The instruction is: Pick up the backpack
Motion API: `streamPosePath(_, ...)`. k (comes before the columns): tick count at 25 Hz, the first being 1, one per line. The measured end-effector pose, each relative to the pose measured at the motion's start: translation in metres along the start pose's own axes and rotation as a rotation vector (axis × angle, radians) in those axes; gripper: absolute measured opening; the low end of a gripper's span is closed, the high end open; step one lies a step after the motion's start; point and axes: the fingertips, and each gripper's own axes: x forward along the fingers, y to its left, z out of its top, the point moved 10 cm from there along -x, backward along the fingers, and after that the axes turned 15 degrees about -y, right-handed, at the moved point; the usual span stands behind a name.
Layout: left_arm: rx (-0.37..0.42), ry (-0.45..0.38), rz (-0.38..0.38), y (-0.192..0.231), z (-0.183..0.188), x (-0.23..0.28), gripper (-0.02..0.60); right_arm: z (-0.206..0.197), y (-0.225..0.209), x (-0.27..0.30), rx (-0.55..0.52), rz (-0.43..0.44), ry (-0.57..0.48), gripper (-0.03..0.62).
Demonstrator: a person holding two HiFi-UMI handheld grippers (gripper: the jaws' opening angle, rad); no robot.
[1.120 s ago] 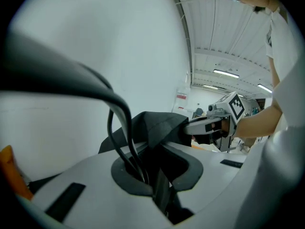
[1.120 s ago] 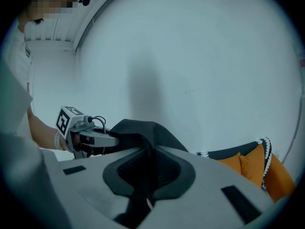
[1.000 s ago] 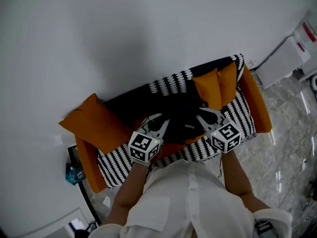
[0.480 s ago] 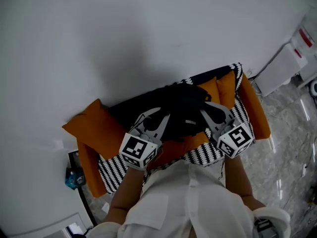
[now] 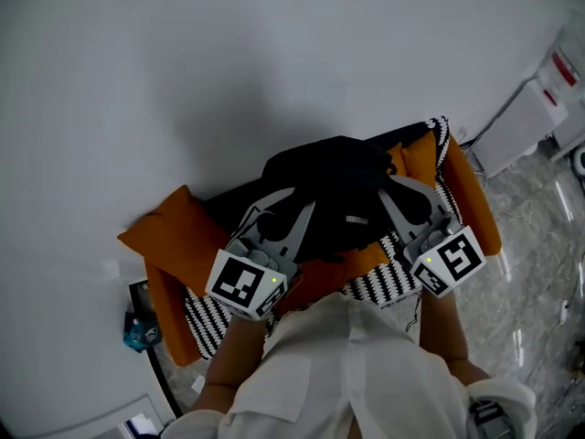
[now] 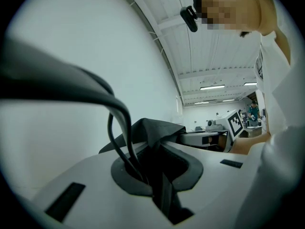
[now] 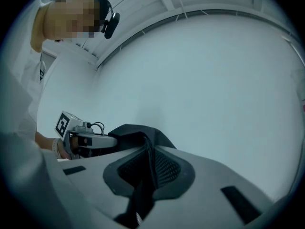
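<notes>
A black backpack (image 5: 334, 190) hangs in the air above the sofa, held from both sides. My left gripper (image 5: 291, 210) is shut on its dark fabric on the left side, and my right gripper (image 5: 395, 195) grips the right side the same way. In the left gripper view a fold of the backpack (image 6: 152, 128) is pinched between the jaws of the left gripper (image 6: 159, 180). The right gripper view shows a black strap of the backpack (image 7: 138, 130) clamped in the right gripper (image 7: 145, 175). Both grippers point level toward the white wall.
Below the backpack stands a sofa with a black-and-white striped cover (image 5: 393, 286) and orange cushions (image 5: 169, 231). A white wall fills the background. White units (image 5: 526, 108) stand at the right on a marble floor (image 5: 530, 282). The person's white shirt (image 5: 347, 364) is close behind the grippers.
Both grippers have risen together with the backpack, lifting it off the sofa seat. The jaws stayed shut on it.
</notes>
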Motion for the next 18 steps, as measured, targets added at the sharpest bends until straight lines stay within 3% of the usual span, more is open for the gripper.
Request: streamPosePath(18,-0.024,-0.034,-0.02,-0.014,0.008,-0.011,0.052,0.007,0.013,-0.016,-0.006,-0.005,-0.017,0.041)
